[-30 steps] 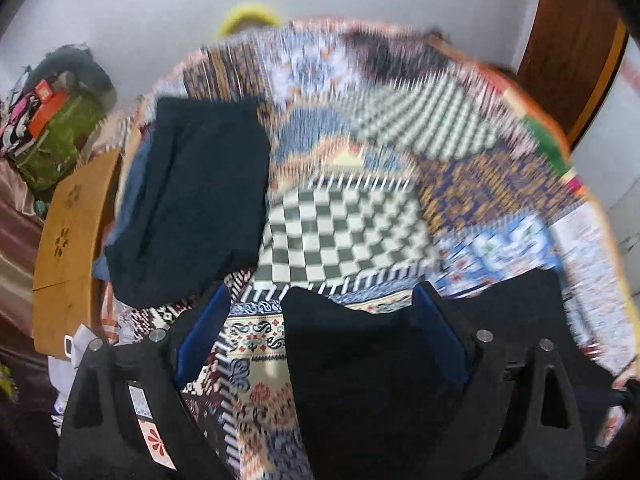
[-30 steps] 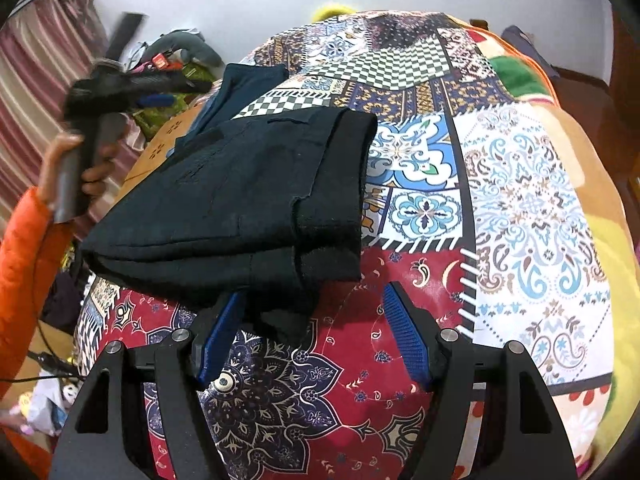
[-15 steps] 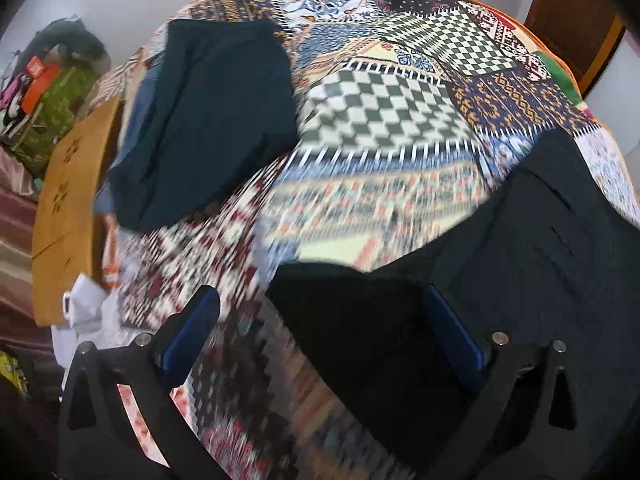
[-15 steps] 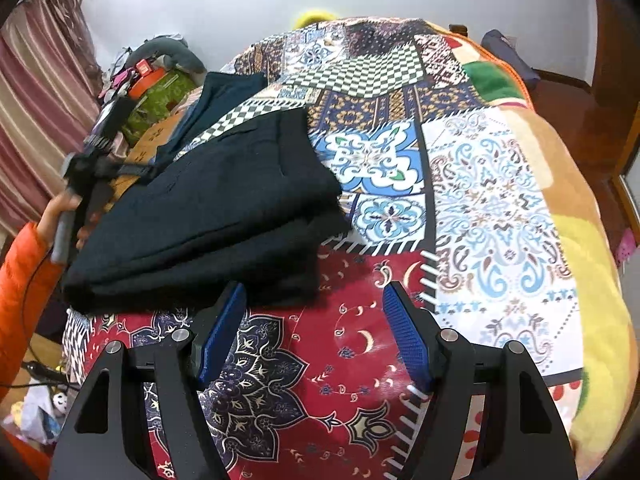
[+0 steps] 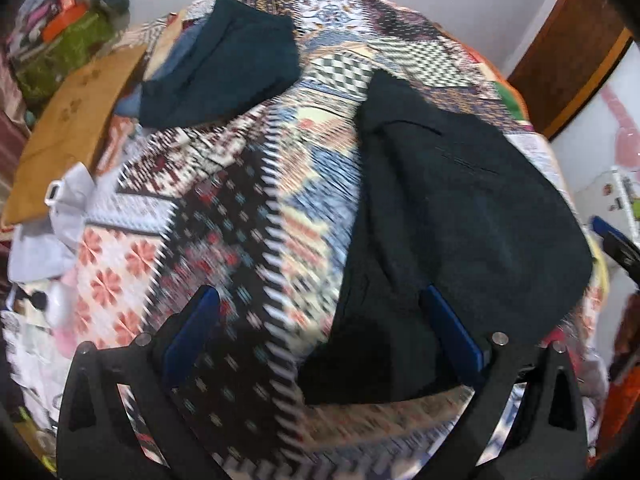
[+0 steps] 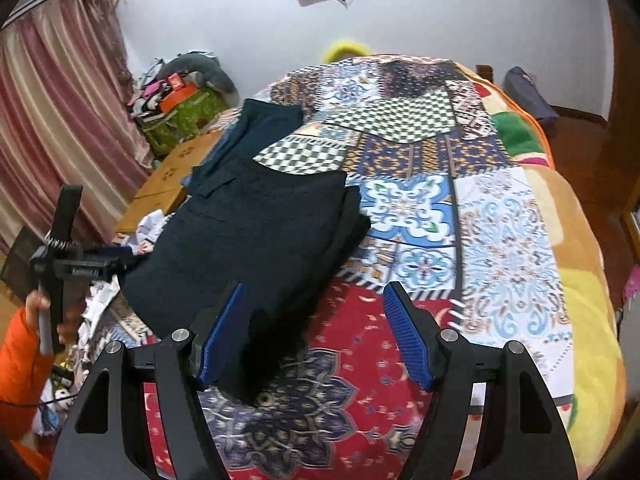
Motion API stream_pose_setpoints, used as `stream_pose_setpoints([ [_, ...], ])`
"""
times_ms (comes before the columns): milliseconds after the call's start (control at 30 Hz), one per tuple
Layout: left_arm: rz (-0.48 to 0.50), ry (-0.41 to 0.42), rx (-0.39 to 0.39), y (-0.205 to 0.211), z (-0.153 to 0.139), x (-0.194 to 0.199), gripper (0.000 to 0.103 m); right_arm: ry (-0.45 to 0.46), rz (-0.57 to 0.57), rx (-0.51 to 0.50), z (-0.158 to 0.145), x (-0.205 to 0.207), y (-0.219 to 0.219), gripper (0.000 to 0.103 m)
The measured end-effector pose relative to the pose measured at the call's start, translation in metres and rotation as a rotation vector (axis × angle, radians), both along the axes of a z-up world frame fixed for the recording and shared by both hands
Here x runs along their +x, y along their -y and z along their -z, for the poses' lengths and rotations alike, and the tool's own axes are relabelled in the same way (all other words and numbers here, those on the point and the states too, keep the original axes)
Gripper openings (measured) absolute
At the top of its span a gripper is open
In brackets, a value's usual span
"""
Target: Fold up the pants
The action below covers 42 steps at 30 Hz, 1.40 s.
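Observation:
Black pants (image 5: 460,216) lie folded in a thick stack on the patchwork bedspread (image 5: 256,216); they also show in the right wrist view (image 6: 256,240). My left gripper (image 5: 320,328) is open and empty, its right finger over the stack's near edge. It shows from outside in the right wrist view (image 6: 76,268), left of the pants. My right gripper (image 6: 316,328) is open and empty, above the stack's near corner, its left finger over the cloth.
A second folded dark garment (image 5: 224,68) lies farther back on the bed (image 6: 256,132). A wooden board (image 5: 68,136) and white cloth (image 5: 60,208) sit at the bed's left edge. Bags (image 6: 180,108) pile by the curtain. A wooden door (image 5: 568,48) stands at right.
The left gripper has pulled back and swung left, off the pants. The right gripper has lifted and drawn back; the stack has settled flat on the bed.

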<state>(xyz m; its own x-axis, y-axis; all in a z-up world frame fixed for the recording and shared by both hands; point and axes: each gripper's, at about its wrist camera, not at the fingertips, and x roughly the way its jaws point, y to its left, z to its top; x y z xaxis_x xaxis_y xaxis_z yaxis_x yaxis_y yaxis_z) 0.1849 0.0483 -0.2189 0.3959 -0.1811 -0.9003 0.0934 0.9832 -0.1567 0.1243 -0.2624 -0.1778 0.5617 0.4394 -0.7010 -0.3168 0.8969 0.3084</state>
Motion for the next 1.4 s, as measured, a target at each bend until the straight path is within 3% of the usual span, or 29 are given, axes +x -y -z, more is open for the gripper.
stream_pose_setpoints([
  [133,0.000,0.044,0.000,0.007,-0.009,-0.017,0.102,-0.018,-0.035,0.003,0.007,0.000,-0.015,0.068],
  [233,0.012,0.099,0.021,0.012,-0.016,-0.026,0.088,-0.041,-0.053,-0.003,0.017,0.001,-0.023,0.067],
  [300,0.020,0.108,0.031,0.015,-0.015,-0.030,0.071,-0.046,-0.062,-0.001,0.024,0.001,-0.025,0.056],
  [400,0.002,0.104,0.011,0.013,-0.013,-0.032,0.058,-0.058,-0.086,0.002,0.029,0.001,-0.026,0.034],
  [500,-0.016,0.102,-0.024,0.011,-0.013,-0.035,0.051,-0.064,-0.106,-0.003,0.033,-0.001,-0.026,0.029],
  [733,-0.014,0.078,-0.028,0.009,-0.021,-0.033,0.049,-0.080,-0.144,-0.026,0.031,0.000,-0.027,0.028],
  [833,0.020,0.129,0.039,0.015,-0.044,-0.024,0.050,-0.094,-0.152,-0.014,0.022,0.005,-0.023,0.030],
  [967,0.050,0.187,0.050,0.024,-0.068,0.006,0.062,-0.062,-0.130,-0.022,0.010,0.017,-0.021,0.036],
  [1067,0.088,0.208,0.058,0.036,-0.074,0.032,0.064,-0.056,-0.113,-0.016,0.008,0.034,-0.020,0.043],
  [1167,0.108,0.194,0.065,0.046,-0.069,0.059,0.066,-0.055,-0.104,-0.028,0.008,0.051,-0.020,0.047],
  [1400,0.119,0.060,0.025,0.057,-0.025,0.123,0.066,-0.047,-0.093,-0.130,0.009,0.089,-0.016,0.052],
])
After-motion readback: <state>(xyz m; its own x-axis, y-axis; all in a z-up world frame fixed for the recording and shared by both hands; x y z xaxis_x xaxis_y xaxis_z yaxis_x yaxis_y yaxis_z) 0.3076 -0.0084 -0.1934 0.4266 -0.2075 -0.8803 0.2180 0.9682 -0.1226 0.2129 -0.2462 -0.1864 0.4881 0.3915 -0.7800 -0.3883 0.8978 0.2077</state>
